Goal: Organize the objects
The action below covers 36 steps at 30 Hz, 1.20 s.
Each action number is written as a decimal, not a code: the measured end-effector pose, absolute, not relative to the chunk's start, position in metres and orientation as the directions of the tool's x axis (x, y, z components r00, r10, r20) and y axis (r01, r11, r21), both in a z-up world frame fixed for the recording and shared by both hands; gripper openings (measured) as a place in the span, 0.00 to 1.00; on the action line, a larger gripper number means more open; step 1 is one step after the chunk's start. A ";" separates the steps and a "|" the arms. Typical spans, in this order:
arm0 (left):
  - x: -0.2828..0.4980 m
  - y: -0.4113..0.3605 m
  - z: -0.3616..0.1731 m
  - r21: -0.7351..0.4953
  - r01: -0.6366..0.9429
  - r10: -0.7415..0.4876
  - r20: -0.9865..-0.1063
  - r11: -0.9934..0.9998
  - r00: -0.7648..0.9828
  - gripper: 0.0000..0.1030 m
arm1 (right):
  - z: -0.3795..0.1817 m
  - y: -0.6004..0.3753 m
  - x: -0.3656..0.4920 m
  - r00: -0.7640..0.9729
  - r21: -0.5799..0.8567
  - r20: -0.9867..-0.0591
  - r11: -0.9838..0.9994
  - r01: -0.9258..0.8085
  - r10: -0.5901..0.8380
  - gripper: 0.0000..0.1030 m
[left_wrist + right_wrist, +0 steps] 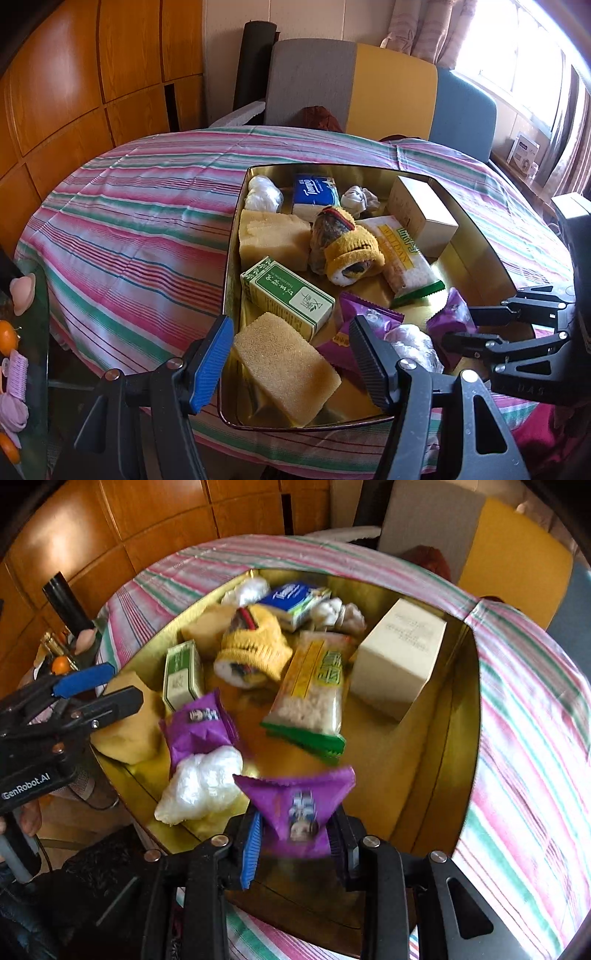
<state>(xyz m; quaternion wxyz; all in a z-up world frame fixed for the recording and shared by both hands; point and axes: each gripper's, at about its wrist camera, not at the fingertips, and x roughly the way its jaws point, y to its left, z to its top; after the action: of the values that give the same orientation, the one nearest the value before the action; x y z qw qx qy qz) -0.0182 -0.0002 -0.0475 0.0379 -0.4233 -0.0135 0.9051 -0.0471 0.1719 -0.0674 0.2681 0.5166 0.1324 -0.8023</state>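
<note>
A gold metal tin (pixel 236 206) (pixel 436 775) on a striped tablecloth holds several items. My left gripper (pixel 291 362) is open and empty over the tin's near left corner, above a tan sponge (pixel 286 369). My right gripper (pixel 295 845) is shut on a purple snack packet (pixel 299 805), held low over the tin's near edge; it shows in the left view (pixel 452 317). A second purple packet (pixel 199 727), a white plastic wad (pixel 199 786), a green box (pixel 288 299), a yellow sock bundle (pixel 351 254) and a rice-cracker pack (pixel 314 686) lie inside.
Also in the tin are a cream box (pixel 399 657), a tissue pack (pixel 314 194), a larger sponge (pixel 269 236) and white wads. The striped tablecloth (pixel 129 240) surrounds the tin. Chairs (pixel 351 85) stand behind the table. A side table at left (pixel 14 332) holds small objects.
</note>
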 end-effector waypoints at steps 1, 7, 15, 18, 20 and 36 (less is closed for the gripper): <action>-0.018 0.000 -0.048 -0.057 -0.057 0.080 -0.765 -0.997 -0.639 0.64 | -0.070 0.171 -0.048 -0.318 0.067 -0.901 -0.820 0.568 -0.294 0.36; -0.019 0.001 -0.048 -0.052 -0.062 0.080 -0.764 -0.997 -0.640 0.64 | -0.075 0.175 -0.051 -0.312 0.087 -0.901 -0.830 0.550 -0.301 0.40; -0.017 0.005 -0.042 -0.035 -0.068 0.070 -0.751 -0.997 -0.656 0.64 | -0.067 0.176 -0.045 -0.338 0.109 -0.875 -0.822 0.560 -0.346 0.63; -0.015 0.009 -0.038 -0.022 -0.066 0.061 -0.740 -0.998 -0.670 0.64 | -0.062 0.178 -0.040 -0.363 0.107 -0.863 -0.829 0.549 -0.352 0.65; -0.014 0.011 -0.034 -0.017 -0.068 0.059 -0.731 -0.998 -0.680 0.64 | -0.060 0.180 -0.038 -0.388 0.102 -0.853 -0.841 0.532 -0.349 0.65; 0.000 0.037 -0.003 0.106 0.046 -0.104 -0.650 -0.993 -0.753 0.65 | -0.010 0.203 0.003 -0.721 0.001 -0.668 -0.969 0.246 -0.184 0.79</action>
<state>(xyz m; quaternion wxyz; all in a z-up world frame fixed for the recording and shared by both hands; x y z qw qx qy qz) 0.0001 0.0372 -0.0034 -0.0400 -0.3491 0.0415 0.9353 0.0026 0.2026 -0.0104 0.1160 0.3550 0.0441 -0.9266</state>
